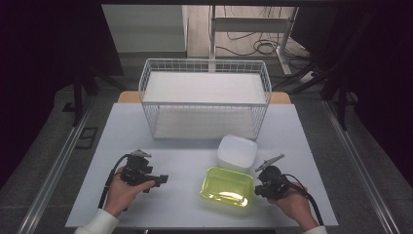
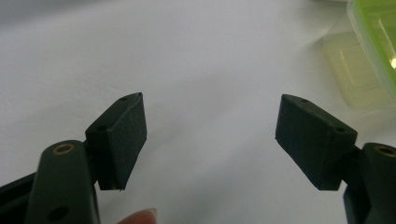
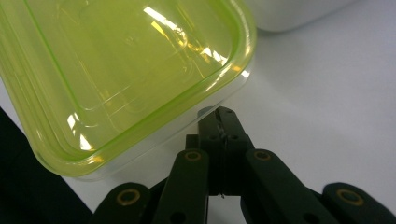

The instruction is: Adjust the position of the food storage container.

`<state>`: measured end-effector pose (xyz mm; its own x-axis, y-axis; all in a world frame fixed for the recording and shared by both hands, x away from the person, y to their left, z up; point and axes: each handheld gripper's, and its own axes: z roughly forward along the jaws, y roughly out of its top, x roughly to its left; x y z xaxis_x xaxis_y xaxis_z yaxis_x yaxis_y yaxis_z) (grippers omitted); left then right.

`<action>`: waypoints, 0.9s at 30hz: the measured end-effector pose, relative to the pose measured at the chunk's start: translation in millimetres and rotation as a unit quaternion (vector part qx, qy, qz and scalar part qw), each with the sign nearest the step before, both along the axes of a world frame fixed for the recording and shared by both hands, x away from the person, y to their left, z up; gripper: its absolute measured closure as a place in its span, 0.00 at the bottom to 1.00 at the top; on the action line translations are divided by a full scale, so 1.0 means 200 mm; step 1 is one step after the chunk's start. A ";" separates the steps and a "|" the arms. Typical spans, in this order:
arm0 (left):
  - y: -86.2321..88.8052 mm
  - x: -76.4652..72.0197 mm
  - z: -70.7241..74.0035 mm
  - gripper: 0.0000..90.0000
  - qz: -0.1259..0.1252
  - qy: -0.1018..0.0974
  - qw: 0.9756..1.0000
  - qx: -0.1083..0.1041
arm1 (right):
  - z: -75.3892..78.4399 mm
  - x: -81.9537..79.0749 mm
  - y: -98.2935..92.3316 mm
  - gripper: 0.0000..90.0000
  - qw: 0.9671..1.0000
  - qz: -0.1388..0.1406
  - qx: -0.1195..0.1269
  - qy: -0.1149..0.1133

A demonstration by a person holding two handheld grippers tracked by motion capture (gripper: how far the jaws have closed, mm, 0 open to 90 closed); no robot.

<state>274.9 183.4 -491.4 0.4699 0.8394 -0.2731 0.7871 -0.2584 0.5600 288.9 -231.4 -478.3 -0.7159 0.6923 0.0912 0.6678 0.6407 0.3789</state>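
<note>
Green container (image 1: 227, 186) lies flat, long axis crosswise; right gripper (image 3: 223, 122) jaws closed empty beside it, left gripper (image 2: 210, 140) jaws wide.

The left tool (image 2: 210, 135) holds its 2 black jaws wide apart above the bare white tabletop (image 2: 187, 60), nothing between them, while a yellow-green translucent container (image 2: 373, 42) sits at the upper right edge and a fingertip (image 2: 140, 217) shows at the bottom.

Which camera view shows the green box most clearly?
The right gripper view: the green box is close, with its rim and clear bottom sharp. The high view shows the whole box, but small. The left gripper view catches one blurred corner.
</note>
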 end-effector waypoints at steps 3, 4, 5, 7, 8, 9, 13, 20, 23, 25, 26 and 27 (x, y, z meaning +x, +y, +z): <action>0.01 0.00 0.00 0.27 0.006 -0.002 1.000 -0.001 | -0.01 0.02 0.04 0.99 1.000 0.004 -0.017 -0.006; 0.01 0.00 0.00 0.27 0.006 -0.001 1.000 -0.002 | -0.01 0.02 0.04 0.99 1.000 0.005 -0.017 -0.007; 0.01 0.00 -0.01 0.27 0.006 0.000 1.000 -0.004 | -0.01 0.02 0.05 0.99 1.000 0.008 -0.014 -0.008; 0.02 0.00 -0.01 0.27 0.006 0.004 1.000 -0.004 | -0.01 0.03 0.08 0.99 1.000 0.013 -0.012 -0.011; 0.02 0.00 -0.01 0.27 0.007 0.006 1.000 -0.005 | -0.01 0.03 0.09 0.99 1.000 0.017 -0.013 -0.013; 0.02 0.00 -0.01 0.27 0.007 0.005 1.000 -0.004 | -0.01 0.03 0.11 0.99 1.000 0.021 -0.013 -0.015; 0.03 0.00 -0.02 0.27 0.005 0.006 1.000 -0.006 | -0.03 0.04 0.17 0.99 0.999 0.030 -0.021 -0.024; 0.02 0.02 -0.02 0.27 0.005 0.012 1.000 -0.010 | -0.02 0.03 0.28 0.99 0.997 0.041 -0.035 -0.050; 0.02 0.01 -0.02 0.27 0.005 0.011 1.000 -0.010 | -0.03 0.02 0.32 0.99 0.997 0.048 -0.037 -0.053; 0.02 0.01 -0.02 0.27 0.007 0.007 1.000 -0.010 | -0.03 0.03 0.35 0.99 0.997 0.050 -0.035 -0.054; 0.02 0.01 -0.02 0.27 0.009 0.005 1.000 -0.012 | -0.04 0.03 0.37 0.99 0.996 0.051 -0.037 -0.055; 0.02 0.01 -0.01 0.27 0.009 0.005 1.000 -0.013 | -0.04 0.03 0.38 0.99 0.996 0.051 -0.038 -0.058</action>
<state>277.4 188.3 -494.0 0.4512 0.8406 -0.2998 0.7972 -0.2286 0.5587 295.6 -155.1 -485.6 -0.7861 0.6165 -0.0458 0.5521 0.7334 0.3966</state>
